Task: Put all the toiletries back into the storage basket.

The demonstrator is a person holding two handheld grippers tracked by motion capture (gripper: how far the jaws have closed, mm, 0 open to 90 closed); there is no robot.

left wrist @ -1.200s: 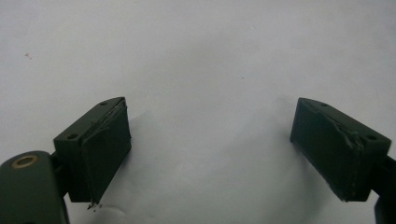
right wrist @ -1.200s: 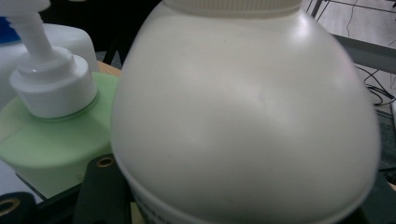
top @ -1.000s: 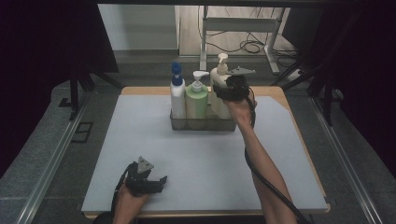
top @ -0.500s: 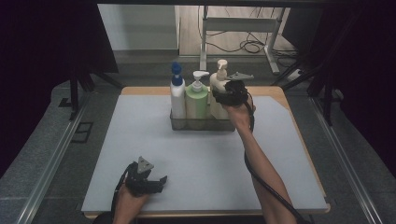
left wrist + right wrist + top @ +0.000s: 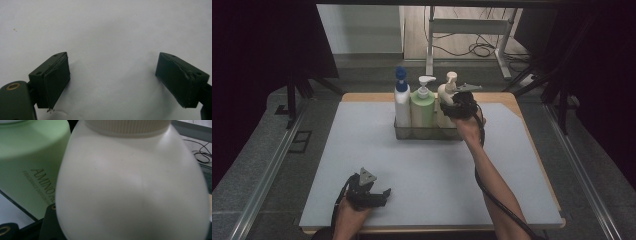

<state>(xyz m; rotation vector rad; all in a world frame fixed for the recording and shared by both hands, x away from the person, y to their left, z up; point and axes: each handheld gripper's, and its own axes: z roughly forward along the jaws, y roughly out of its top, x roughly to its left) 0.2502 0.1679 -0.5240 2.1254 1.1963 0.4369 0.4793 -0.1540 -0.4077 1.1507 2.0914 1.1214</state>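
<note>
Right gripper [image 5: 455, 102] extended on outstretched forearm, jaws closed around cream pump bottle [image 5: 132, 185] in tray [image 5: 427, 133]. Left gripper [image 5: 384, 192] rested low on mat [image 5: 422, 170], jaws spread wide, nothing held.

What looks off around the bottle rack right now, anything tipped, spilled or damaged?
Nothing stands out. The three bottles, blue-capped, green and cream, stand upright in the tray; no spill on the mat.

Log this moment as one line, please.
right gripper: closed around cream pump bottle, bottle in metal rack | left gripper: open, over grey mat | green bottle: mid-rack
</note>
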